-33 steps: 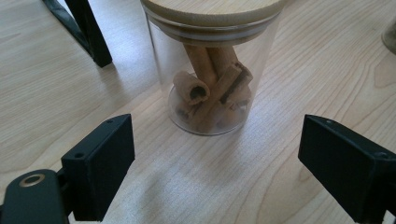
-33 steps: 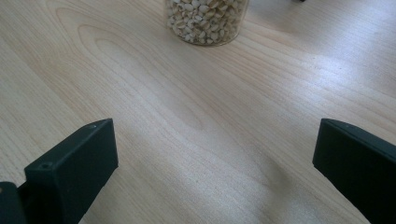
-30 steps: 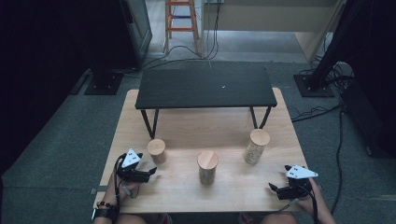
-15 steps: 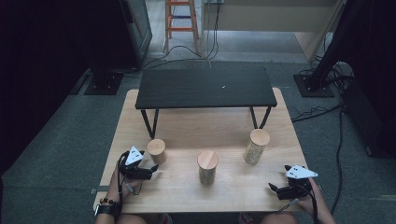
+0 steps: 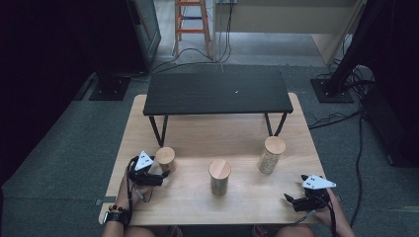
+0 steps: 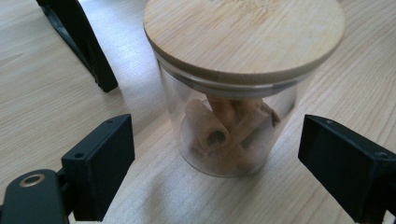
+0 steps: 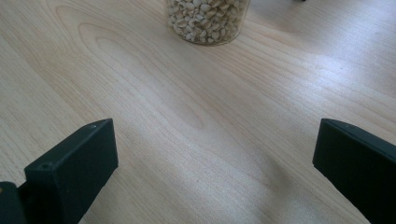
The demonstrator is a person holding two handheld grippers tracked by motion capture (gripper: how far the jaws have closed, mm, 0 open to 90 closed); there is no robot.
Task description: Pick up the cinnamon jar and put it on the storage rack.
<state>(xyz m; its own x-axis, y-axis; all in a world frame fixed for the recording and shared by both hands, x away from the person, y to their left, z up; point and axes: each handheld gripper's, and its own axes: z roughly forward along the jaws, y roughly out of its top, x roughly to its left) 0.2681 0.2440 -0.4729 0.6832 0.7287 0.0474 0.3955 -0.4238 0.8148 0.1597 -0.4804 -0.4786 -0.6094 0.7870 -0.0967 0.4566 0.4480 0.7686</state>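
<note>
Beside the short glass jar (image 6: 231,100) on the worktop (image 5: 197,205), the left tool (image 5: 165,174) has been edged closer, jaws open around it without touching, so a grasp seems imminent, while the open right tool (image 5: 287,198) is kept idle.

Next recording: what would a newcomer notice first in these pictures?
Three lidded glass jars stand in a row across the wooden table, in front of a low black bench. The left tool has its jaws open either side of the short left jar, which holds rolled brown sticks, without touching it. The right tool sits open at the table's near right corner, aimed at the jar of pale grains.
</note>
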